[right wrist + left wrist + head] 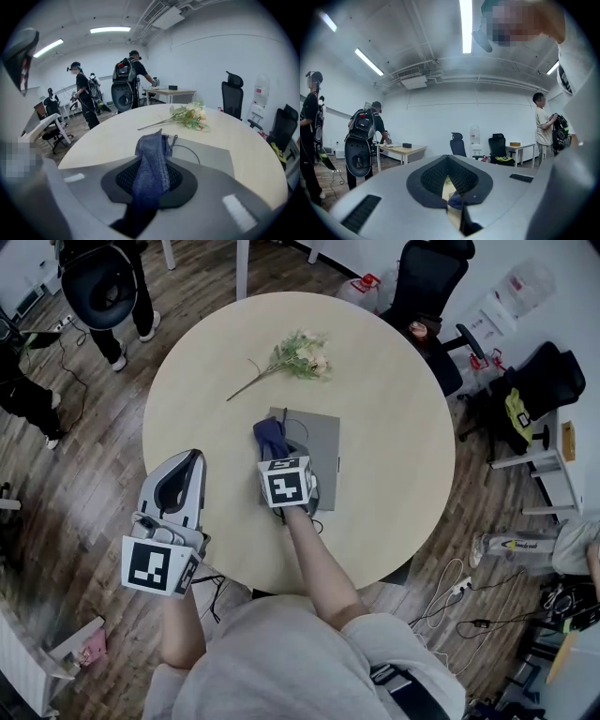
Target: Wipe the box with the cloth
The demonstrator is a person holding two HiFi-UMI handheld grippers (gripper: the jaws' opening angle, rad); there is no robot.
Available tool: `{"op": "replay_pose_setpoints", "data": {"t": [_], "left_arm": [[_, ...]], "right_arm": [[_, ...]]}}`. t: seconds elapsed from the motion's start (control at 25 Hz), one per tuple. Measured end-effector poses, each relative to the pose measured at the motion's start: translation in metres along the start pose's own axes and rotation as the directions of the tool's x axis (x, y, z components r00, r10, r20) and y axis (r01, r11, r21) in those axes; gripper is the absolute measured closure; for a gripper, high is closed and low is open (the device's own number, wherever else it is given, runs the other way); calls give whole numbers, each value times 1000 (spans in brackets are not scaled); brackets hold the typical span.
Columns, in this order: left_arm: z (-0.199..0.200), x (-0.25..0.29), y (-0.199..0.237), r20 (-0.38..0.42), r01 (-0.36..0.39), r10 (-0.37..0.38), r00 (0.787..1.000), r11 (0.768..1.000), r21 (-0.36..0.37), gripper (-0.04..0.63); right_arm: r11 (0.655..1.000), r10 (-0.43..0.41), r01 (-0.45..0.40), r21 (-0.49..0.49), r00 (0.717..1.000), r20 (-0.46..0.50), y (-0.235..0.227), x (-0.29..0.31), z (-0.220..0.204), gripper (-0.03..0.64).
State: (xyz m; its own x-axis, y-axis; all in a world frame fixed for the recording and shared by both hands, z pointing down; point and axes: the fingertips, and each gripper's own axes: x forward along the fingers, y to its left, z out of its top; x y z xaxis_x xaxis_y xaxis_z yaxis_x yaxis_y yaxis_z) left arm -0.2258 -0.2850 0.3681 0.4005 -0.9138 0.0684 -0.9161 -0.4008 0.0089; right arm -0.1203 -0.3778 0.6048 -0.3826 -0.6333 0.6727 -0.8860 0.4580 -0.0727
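Fingers (185, 182) of the right gripper (275, 457) are clamped on the blue cloth (151, 161), which stands up between them as a narrow, bunched twist. Its free end hangs over the near-left part of the flat grey box (321, 444). The box lies near the middle of the round surface (394, 399). The left gripper (190, 461) hangs at the surface's near-left edge, well apart from the box, with its fingers (431, 180) together on nothing. Nothing steadies the box, so a firm wiping stroke will probably push it across the smooth top instead of cleaning it. Because the cloth is gathered so tightly, only a thin strip would likely touch the lid, and the hard fingers could scrape it if they press too low. A thin dark cord (194, 149) loops across the lid, and the cloth could snag on it and drag it. A long stroke away from the person could also shove the box toward the flower sprig (298, 355) lying beyond. No brand, label or readable writing shows on the box or the cloth; the only printed marks are the black-and-white square patterns on the gripper cubes.
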Motion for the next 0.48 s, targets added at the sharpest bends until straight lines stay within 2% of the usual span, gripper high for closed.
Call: {"op": "replay_pose_setpoints", "data": {"t": [0.16,0.48], "left_arm": [[0,-7,2,2,-6,6,1000,1000,0,588],[5,-11,0,19,1,-1,1000,1000,1,588]], "right_arm": [[997,-13,11,-80,1000,-28,4,4,-8,537],[997,-81,81,1,997,-16,-35,-14,-22,537]]}}
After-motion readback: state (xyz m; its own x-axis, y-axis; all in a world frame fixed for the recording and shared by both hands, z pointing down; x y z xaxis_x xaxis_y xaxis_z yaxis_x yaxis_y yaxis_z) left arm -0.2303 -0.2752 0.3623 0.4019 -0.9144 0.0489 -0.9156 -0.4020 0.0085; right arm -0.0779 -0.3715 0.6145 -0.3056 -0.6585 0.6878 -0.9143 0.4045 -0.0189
